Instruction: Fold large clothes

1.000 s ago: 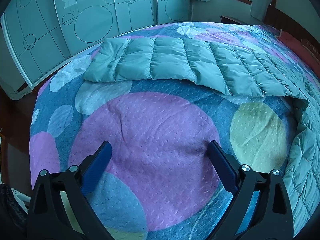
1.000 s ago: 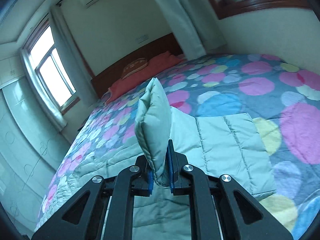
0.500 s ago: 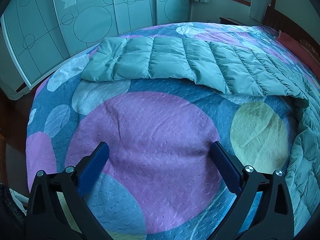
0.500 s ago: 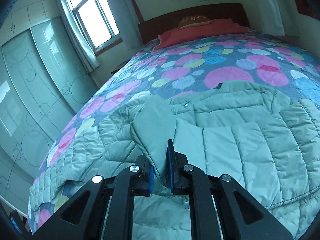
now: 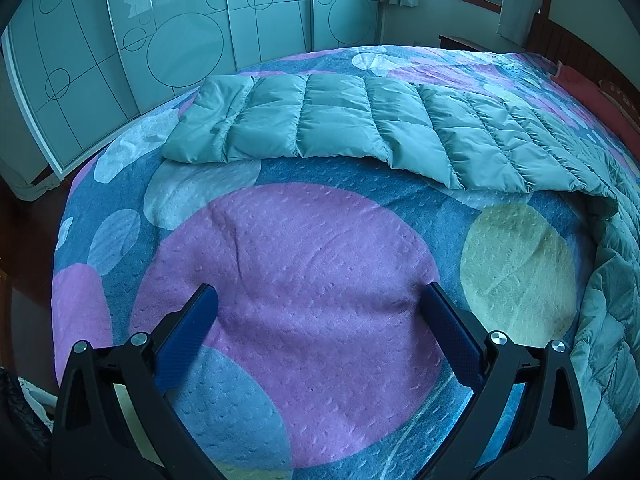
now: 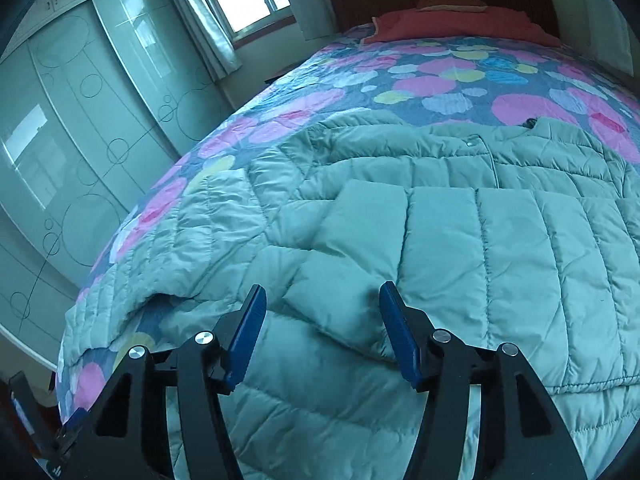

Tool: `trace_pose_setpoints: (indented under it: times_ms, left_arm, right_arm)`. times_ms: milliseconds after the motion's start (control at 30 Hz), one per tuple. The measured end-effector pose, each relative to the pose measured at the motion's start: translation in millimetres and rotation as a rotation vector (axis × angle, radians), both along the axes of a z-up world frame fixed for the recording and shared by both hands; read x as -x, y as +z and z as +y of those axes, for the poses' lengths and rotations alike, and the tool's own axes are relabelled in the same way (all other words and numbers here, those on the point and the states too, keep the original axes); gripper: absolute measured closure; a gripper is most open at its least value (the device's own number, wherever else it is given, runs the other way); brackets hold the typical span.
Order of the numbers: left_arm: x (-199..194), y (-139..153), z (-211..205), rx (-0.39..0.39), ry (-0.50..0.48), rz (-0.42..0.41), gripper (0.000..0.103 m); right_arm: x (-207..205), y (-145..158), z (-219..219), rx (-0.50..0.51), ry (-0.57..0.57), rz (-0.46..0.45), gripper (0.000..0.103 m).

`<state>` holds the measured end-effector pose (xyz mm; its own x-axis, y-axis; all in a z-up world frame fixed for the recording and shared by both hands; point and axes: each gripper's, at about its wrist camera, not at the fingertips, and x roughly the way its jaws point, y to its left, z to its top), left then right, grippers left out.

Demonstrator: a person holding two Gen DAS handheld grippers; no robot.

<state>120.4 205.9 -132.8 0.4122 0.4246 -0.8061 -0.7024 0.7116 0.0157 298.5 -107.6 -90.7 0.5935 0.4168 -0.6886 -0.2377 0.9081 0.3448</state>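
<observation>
Spotted bedspread (image 5: 312,264) under quilted jacket (image 6: 460,248)

Pale-green quilted jacket (image 6: 460,248), pink-and-blue circle-patterned bedspread (image 5: 304,264)

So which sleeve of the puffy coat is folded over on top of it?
The sleeve in front of the right tongs lies across the coat; the other sleeve stretches out on the bedspread.
</observation>
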Motion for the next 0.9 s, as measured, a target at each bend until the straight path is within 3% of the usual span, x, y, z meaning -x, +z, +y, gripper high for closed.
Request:
trace_pose_setpoints:
  times_ms: [100,233,333,433,567,633,700,800,900]
  left_arm:
    - [0,0,0,-0.002,0.0,0.0,0.002]
    - [0,0,0,-0.003,0.0,0.001,0.002]
    - [0,0,-1,-0.005,0.0,0.002,0.002]
    - [-1,0,-1,-0.006,0.001,0.003,0.002]
    - [-2,0,-1,-0.01,0.001,0.007,0.002]
    - [-1,0,0,-0.01,0.0,0.007,0.002]
    - [-2,0,-1,-0.01,0.0,0.007,0.002]
    - [-2,0,-1,-0.014,0.0,0.01,0.002]
    - [-2,0,-1,-0.013,-0.001,0.009,0.002]
  right_arm:
    - [20,18,-31,-0.025,-0.032,-0.029,0.044]
    - [37,31,-105,0.039,-0.197,-0.06,0.048]
    - [34,20,-166,0.095,-0.363,-0.013,0.063]
    - [29,-5,-204,0.143,-0.462,0.049,0.064]
    - [21,-43,-210,0.193,-0.431,0.12,0.064]
    - [21,-38,-207,0.215,-0.415,0.116,0.064]
    - [20,-28,-211,0.174,-0.407,0.103,0.064]
    - [17,-18,-222,0.175,-0.451,0.057,0.064]
    - [5,-36,-235,0.157,-0.479,0.108,0.064]
